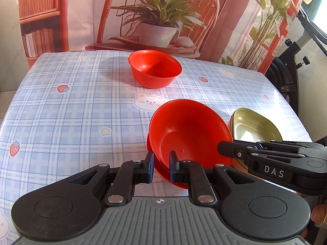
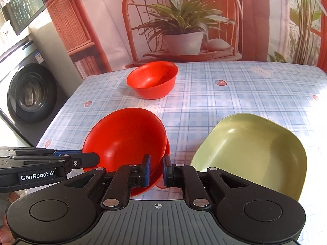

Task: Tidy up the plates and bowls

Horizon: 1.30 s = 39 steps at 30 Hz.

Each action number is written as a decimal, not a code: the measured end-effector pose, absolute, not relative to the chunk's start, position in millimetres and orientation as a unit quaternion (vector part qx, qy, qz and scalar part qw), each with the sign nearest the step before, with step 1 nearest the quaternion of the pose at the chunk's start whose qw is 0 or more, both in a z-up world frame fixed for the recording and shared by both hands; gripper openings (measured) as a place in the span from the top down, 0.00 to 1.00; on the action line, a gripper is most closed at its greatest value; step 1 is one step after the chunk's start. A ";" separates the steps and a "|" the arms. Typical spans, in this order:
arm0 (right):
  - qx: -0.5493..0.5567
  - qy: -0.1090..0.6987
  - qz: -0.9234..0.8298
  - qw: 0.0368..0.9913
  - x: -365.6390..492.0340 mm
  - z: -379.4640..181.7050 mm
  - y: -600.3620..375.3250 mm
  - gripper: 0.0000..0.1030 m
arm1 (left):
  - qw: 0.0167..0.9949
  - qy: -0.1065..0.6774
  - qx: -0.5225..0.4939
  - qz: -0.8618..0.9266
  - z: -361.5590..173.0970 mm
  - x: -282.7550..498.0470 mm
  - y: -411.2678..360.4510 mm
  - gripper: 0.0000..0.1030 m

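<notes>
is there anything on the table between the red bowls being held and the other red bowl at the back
Nothing visible does. Between the held red bowls and the far red bowl lies only bare tablecloth. The green plate sits off to the right.

The worktop (image 2: 235, 94), under a blue plaid cloth, carries a red bowl (image 2: 152, 79) far back, stacked red bowls (image 2: 124, 136) near, and a green dish (image 2: 251, 153) right.

L gripper (image 1: 161, 166): jaws narrow, pinching red bowl (image 1: 190, 130) near rim. R gripper (image 2: 157, 170): jaws narrow, pinching same bowl's opposite rim. Both low, converging.
</notes>
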State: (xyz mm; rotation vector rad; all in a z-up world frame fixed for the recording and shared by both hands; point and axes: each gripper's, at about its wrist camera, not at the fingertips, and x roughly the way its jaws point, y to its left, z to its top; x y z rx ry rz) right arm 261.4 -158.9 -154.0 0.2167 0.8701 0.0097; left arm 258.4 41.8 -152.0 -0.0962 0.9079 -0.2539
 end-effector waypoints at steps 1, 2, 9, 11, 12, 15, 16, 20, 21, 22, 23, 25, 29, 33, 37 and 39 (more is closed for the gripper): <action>0.104 0.421 0.004 0.901 261.9 -153.9 -158.7 0.89 | 0.890 0.437 -0.044 -0.122 -151.9 258.6 41.1 0.85; 0.104 0.421 0.003 0.901 262.0 -153.9 -159.0 0.89 | 0.890 0.437 -0.041 -0.121 -151.7 258.7 40.3 0.85; 0.100 0.420 0.001 0.902 261.7 -154.1 -158.9 0.89 | 0.891 0.437 -0.030 -0.120 -151.6 259.3 39.0 0.85; 0.098 0.420 0.001 0.902 261.7 -154.1 -158.6 0.89 | 0.891 0.437 -0.026 -0.119 -151.5 259.0 38.1 0.84; 0.097 0.420 0.001 0.902 261.4 -153.9 -158.2 0.89 | 0.891 0.437 -0.025 -0.118 -151.4 258.9 37.7 0.84; 0.093 0.420 0.001 0.903 261.2 -153.7 -158.4 0.89 | 0.891 0.438 -0.022 -0.116 -151.0 258.7 36.6 0.84; 0.092 0.420 0.001 0.903 261.2 -153.7 -158.2 0.89 | 0.891 0.438 -0.022 -0.115 -150.7 258.8 36.4 0.84; 0.089 0.420 -0.001 0.903 261.4 -153.7 -158.2 0.88 | 0.892 0.437 -0.017 -0.113 -150.1 258.5 34.9 0.84; 0.090 0.421 -0.002 0.903 261.2 -153.7 -158.5 0.88 | 0.892 0.438 -0.014 -0.111 -150.0 258.8 34.7 0.84; 0.090 0.421 -0.004 0.903 260.6 -153.4 -158.9 0.86 | 0.892 0.439 -0.011 -0.105 -149.7 259.4 34.9 0.83; 0.090 0.421 -0.006 0.903 260.3 -153.2 -159.7 0.85 | 0.893 0.439 -0.011 -0.099 -149.2 260.1 36.0 0.79; 0.101 0.419 -0.008 0.902 259.0 -151.5 -164.2 0.82 | 0.896 0.434 -0.018 -0.089 -147.7 261.3 40.8 0.67; 0.106 0.407 -0.009 0.907 258.7 -144.2 -170.4 0.82 | 0.900 0.428 -0.038 -0.079 -142.4 265.9 53.5 0.64; 0.129 0.395 -0.005 0.909 268.0 -130.8 -181.2 0.82 | 0.909 0.408 -0.053 -0.065 -127.7 278.3 64.3 0.64; 0.154 0.379 0.005 0.913 285.8 -112.4 -189.5 0.82 | 0.919 0.383 -0.076 -0.058 -111.8 294.5 72.6 0.64; 0.147 0.371 0.008 0.917 298.2 -105.2 -189.2 0.82 | 0.924 0.369 -0.085 -0.060 -105.0 304.2 74.1 0.63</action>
